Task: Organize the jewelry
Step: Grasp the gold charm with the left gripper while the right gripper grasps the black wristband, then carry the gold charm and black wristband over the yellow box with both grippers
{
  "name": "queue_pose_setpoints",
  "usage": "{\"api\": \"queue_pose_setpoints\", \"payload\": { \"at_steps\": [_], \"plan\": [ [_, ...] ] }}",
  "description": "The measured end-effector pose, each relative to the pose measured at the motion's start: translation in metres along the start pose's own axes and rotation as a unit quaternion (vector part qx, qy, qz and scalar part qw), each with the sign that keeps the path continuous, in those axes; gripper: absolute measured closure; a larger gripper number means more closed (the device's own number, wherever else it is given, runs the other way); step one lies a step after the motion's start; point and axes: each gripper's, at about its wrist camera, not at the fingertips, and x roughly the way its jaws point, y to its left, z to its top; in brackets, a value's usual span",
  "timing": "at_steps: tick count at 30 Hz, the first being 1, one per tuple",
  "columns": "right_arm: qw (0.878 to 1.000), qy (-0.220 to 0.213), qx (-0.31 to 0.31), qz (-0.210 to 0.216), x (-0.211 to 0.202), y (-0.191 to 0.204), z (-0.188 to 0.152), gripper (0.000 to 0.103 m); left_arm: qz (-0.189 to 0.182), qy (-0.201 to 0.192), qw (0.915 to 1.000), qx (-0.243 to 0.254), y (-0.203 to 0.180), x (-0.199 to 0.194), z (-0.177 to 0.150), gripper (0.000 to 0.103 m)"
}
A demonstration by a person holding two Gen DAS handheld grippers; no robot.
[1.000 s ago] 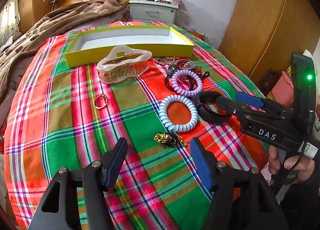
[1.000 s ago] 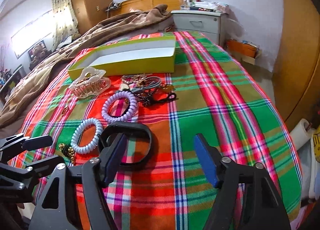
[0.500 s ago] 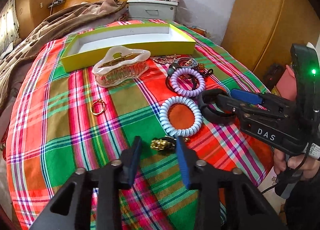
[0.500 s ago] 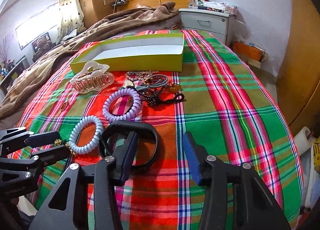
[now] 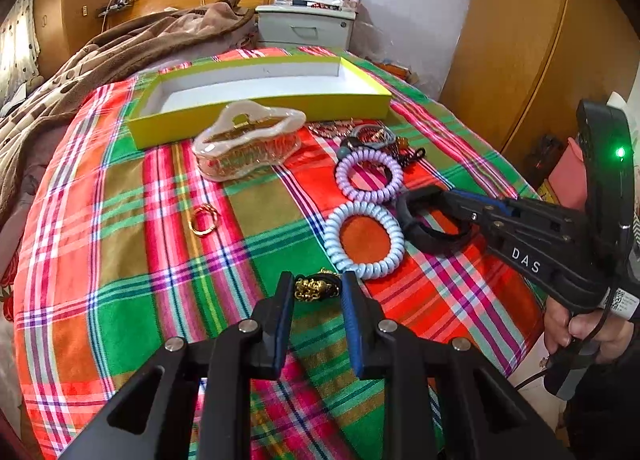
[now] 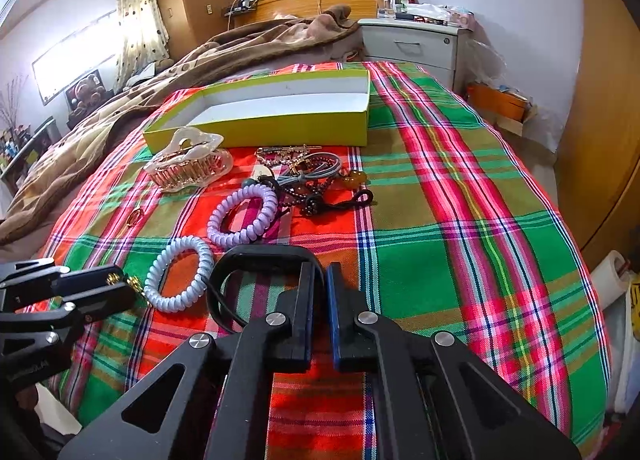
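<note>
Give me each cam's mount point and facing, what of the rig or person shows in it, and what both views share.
Left wrist: on the left gripper, angled down over the plaid cloth toward the yellow box; its jaws, just closing, flank a gold trinket. The right gripper and a hand show at right.
Right wrist: on the right gripper, same facing; jaws pinch the black band. The left gripper's tips enter lower left.
Shared: box, clear hair claw, lilac coil tie, pale blue coil tie, band.
</note>
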Motion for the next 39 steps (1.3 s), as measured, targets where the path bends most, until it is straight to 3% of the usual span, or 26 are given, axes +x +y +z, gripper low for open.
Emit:
{"api": "queue_pose_setpoints", "payload": {
  "at_steps": [19,31,39],
  "plan": [
    [0.998,-0.044,0.038,-0.001,-0.027,-0.011,0.021,0.097,0.001,-0.055,0.9982,-0.026,0.023,-0.030,0.021,0.078],
    [0.997,-0.070,0.035,-0.003,-0.030,-0.011,0.078,0.097,0.004,-0.090,0.9951,-0.042,0.055,-0.040,0.074,0.078],
    [0.998,-0.055,0.030,-0.005,0.003,-0.004,0.125,0.097,-0.001,-0.077,0.9958,-0.050,0.079,-0.016,0.112,0.078]
  ]
}}
